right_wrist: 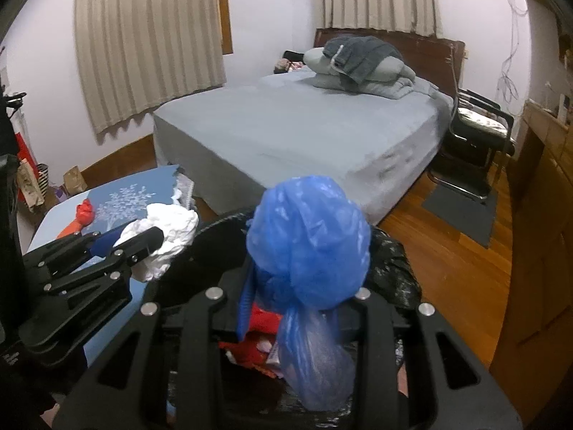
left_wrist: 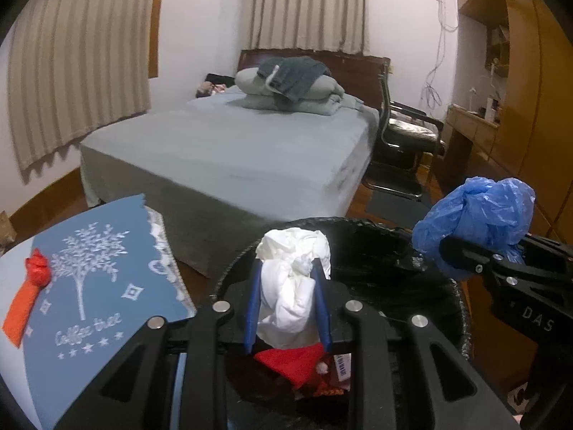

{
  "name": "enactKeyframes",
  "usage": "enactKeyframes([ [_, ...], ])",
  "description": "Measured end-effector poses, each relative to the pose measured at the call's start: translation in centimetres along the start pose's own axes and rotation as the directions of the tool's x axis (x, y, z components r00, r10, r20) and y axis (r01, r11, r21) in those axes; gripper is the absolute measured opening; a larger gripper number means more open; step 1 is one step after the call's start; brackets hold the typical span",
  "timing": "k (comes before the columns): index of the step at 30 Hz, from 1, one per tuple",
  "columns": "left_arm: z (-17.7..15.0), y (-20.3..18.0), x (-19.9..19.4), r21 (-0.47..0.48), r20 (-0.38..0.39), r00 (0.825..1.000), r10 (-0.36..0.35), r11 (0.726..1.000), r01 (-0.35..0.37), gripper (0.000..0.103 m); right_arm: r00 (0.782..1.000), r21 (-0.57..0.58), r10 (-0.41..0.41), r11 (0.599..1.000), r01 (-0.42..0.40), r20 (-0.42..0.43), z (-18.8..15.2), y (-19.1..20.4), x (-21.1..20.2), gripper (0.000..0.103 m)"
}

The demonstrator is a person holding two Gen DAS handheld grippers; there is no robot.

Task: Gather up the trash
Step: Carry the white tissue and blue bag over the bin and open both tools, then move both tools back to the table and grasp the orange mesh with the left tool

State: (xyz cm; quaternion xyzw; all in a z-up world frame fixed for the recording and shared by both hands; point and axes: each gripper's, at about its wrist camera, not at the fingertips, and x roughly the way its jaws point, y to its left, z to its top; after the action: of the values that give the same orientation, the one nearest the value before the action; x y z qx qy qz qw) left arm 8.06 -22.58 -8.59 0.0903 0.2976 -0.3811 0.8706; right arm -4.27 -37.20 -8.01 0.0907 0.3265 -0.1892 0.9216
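While both hands are held over the black-lined bin (left_wrist: pixel 440 286), a crumpled white tissue wad (left_wrist: pixel 293 283) is gripped between the blue pads of the left tool (left_wrist: pixel 286 308), its jaws narrowed onto the paper. A bunched blue plastic bag (right_wrist: pixel 311 247) is clamped in the right tool (right_wrist: pixel 304 308), with its tail hanging down toward the bin. Red scraps (left_wrist: pixel 297 362) are seen lying inside the bin beneath both loads. On the worktop (left_wrist: pixel 14 279) at the near left, a red wrapper (left_wrist: pixel 37 268) is left on a blue placemat (left_wrist: pixel 104 272). A grey bed (left_wrist: pixel 232 143) is seen farther back.
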Motion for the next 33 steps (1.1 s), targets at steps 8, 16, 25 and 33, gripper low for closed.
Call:
enactKeyframes([
  [8,-0.1,-0.8,2.1,-0.004,-0.027,0.997,-0.068,0.998,0.068,0.042,0.999,0.033,-0.043,0.998,0.044,-0.025,-0.9,-1.7,1.1,0.046],
  [16,-0.4,0.7,1.3,-0.028,-0.014,1.0,-0.024,0.999,0.023,0.065,0.998,0.05,-0.065,0.997,0.065,-0.01,-1.0,-2.6,1.4,0.076],
  [25,-0.7,5.0,-0.7,-0.08,-0.005,0.995,0.101,0.992,-0.101,0.085,0.999,0.049,-0.04,0.998,0.039,0.017,-0.4,-1.1,0.9,0.093],
  [33,-0.7,9.5,-4.0,-0.135,0.022,0.973,0.231,0.965,-0.226,0.095,0.999,0.003,0.025,1.0,-0.025,0.029,1.1,2.8,1.6,0.095],
])
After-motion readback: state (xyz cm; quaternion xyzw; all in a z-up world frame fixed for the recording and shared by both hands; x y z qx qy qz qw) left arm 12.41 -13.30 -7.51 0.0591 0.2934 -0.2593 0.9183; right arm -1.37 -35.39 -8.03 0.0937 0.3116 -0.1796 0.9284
